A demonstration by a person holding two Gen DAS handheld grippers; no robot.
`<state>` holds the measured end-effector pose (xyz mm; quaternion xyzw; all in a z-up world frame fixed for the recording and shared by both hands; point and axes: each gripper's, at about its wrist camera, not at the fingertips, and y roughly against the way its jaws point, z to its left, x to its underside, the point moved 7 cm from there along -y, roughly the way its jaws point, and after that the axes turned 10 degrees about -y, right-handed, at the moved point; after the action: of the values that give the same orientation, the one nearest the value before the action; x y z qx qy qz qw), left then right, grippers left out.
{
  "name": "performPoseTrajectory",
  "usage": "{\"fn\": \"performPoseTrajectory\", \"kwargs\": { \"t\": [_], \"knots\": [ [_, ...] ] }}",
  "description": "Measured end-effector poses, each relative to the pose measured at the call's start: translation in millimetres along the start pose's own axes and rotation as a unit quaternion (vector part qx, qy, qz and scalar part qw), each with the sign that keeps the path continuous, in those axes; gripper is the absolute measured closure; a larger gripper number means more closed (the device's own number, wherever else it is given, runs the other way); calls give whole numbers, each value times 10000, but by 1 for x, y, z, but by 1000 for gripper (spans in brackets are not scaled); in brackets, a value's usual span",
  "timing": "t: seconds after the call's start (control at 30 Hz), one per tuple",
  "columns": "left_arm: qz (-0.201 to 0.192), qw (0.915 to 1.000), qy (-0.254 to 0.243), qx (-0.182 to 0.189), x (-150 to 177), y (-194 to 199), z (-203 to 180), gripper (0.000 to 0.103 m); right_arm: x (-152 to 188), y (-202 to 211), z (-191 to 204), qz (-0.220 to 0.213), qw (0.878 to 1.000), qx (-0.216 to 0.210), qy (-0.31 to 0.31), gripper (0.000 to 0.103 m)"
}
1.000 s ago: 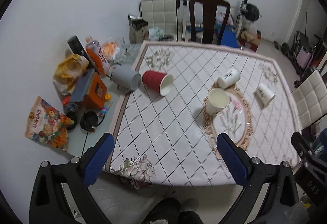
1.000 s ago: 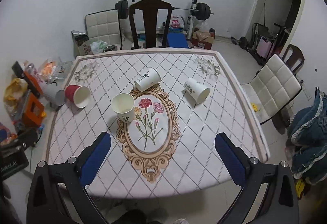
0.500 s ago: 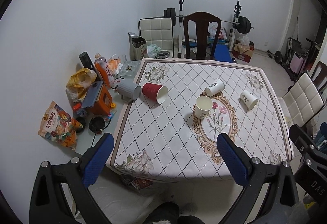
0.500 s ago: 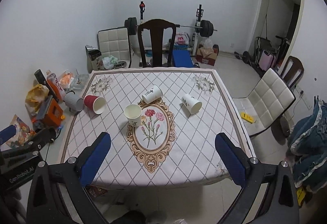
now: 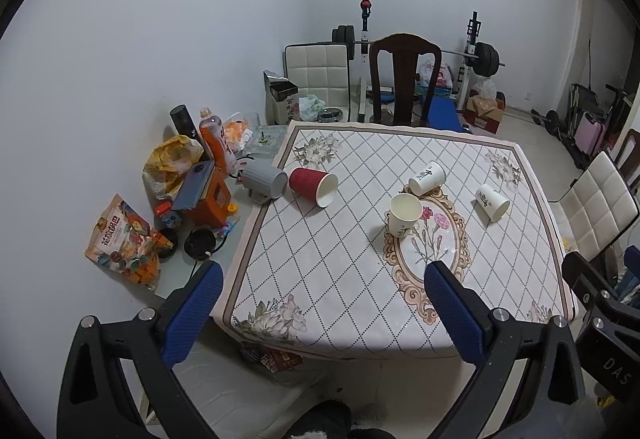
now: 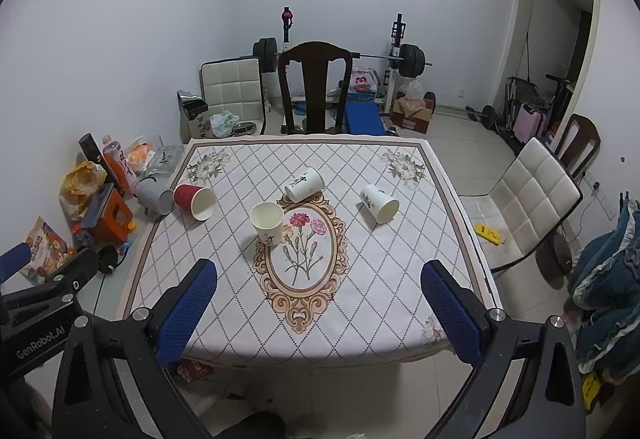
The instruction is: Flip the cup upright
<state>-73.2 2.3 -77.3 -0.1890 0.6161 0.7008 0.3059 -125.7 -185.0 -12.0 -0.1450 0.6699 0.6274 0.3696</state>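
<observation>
Above the table (image 6: 400,279) both tongs (image 5: 320,303) (image 6: 318,299) hang wide — red cup (image 6: 195,200) lies sideways.

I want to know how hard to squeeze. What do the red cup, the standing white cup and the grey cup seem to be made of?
Red cup: probably paper, matte ribbed wall with a white lining.
Standing white cup: probably thin paper, matte, rolled rim, printed mark.
Grey cup: looks like hard plastic or ceramic, with a ridged wall; I cannot tell which.

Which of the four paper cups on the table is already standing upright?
The white cup at the floral oval's left edge; its mouth faces up, the others lie tipped over.
</observation>
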Motion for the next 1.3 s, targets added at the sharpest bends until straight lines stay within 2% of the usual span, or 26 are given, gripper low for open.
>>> {"fn": "performPoseTrajectory", "kwargs": {
  "t": [1.3],
  "knots": [
    [-12, 10000, 5, 9, 0, 0, 1, 0, -5, -6, 4, 8, 10000, -71, 34, 0]
  ]
}}
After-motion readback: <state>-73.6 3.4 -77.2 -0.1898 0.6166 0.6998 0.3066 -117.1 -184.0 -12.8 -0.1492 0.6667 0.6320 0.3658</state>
